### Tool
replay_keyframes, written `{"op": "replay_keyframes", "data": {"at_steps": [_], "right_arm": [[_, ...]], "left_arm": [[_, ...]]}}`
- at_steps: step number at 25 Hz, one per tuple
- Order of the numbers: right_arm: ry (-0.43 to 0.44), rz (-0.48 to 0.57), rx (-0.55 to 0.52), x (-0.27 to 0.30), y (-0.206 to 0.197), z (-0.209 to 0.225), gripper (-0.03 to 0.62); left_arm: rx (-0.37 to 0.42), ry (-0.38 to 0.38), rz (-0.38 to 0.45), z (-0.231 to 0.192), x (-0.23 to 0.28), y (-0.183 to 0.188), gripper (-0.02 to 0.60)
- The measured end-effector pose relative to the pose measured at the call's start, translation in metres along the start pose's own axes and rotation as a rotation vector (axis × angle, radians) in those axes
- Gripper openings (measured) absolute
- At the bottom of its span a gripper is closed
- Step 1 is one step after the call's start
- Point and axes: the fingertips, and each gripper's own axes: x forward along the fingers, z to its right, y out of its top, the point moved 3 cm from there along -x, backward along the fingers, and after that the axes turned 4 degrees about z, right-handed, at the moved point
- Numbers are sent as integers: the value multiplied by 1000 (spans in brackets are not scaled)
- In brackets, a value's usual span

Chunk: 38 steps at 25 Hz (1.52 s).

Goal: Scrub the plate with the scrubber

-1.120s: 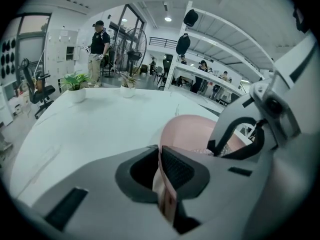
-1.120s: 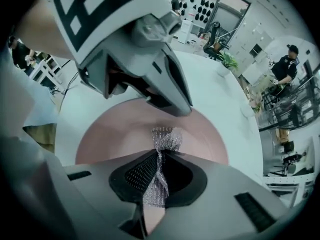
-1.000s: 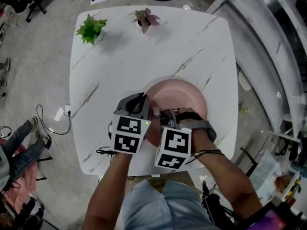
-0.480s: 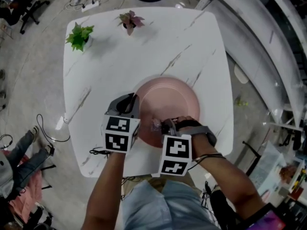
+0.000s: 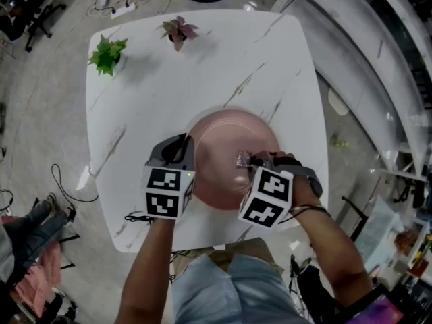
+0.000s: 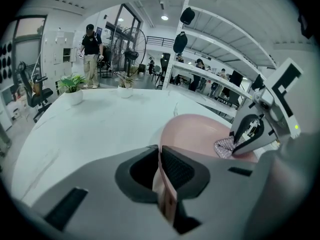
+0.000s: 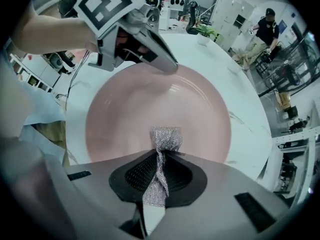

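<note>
A pink plate (image 5: 223, 140) lies on the white marble table (image 5: 202, 73) near its front edge. My left gripper (image 5: 183, 151) is shut on the plate's left rim; in the left gripper view the rim (image 6: 161, 176) stands pinched between the jaws. My right gripper (image 5: 247, 160) is shut on a silvery mesh scrubber (image 5: 241, 158). The scrubber (image 7: 165, 138) sticks out past the jaws and rests on the plate (image 7: 150, 104), right of its middle. From the left gripper view, the right gripper (image 6: 240, 140) holds the scrubber (image 6: 223, 147) down on the plate (image 6: 195, 129).
A green potted plant (image 5: 106, 51) and a pink-leaved one (image 5: 177, 30) stand at the table's far edge. A cable (image 5: 71, 191) and office chairs are on the floor at the left. Shelving (image 5: 364, 59) runs along the right. People stand in the background.
My right gripper has slid the scrubber from the plate's near-left part to right of its middle. The left gripper has kept its hold on the rim.
</note>
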Motion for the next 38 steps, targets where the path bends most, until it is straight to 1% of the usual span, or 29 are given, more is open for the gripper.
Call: {"op": "replay_keyframes", "data": {"at_steps": [3, 7, 12, 16, 21, 25, 29, 34, 38], "right_arm": [[-35, -6, 25, 3, 1, 17, 58], [-61, -1, 43, 4, 6, 38, 58], [-60, 5, 22, 10, 14, 49, 58], [-79, 24, -29, 11, 28, 51, 58], [-67, 55, -105, 14, 46, 35, 57], [-22, 102, -158, 12, 60, 7, 57], [25, 126, -203, 10, 61, -18, 57], [60, 141, -218, 3, 59, -39, 57], [73, 125, -197, 2, 49, -47, 57]], "left_arm": [[-3, 3, 10, -1, 1, 0, 23], [-6, 4, 15, 0, 1, 1, 23], [-12, 6, 21, 0, 2, 1, 23], [-19, 7, 22, 0, 2, 1, 23], [-23, 11, 24, -1, 2, 1, 23], [-18, 10, 24, -1, 1, 1, 25], [-16, 12, 21, -1, 2, 1, 25], [-12, 15, 16, -2, 1, 0, 25], [-1, 11, 14, -2, 2, 0, 25]]}}
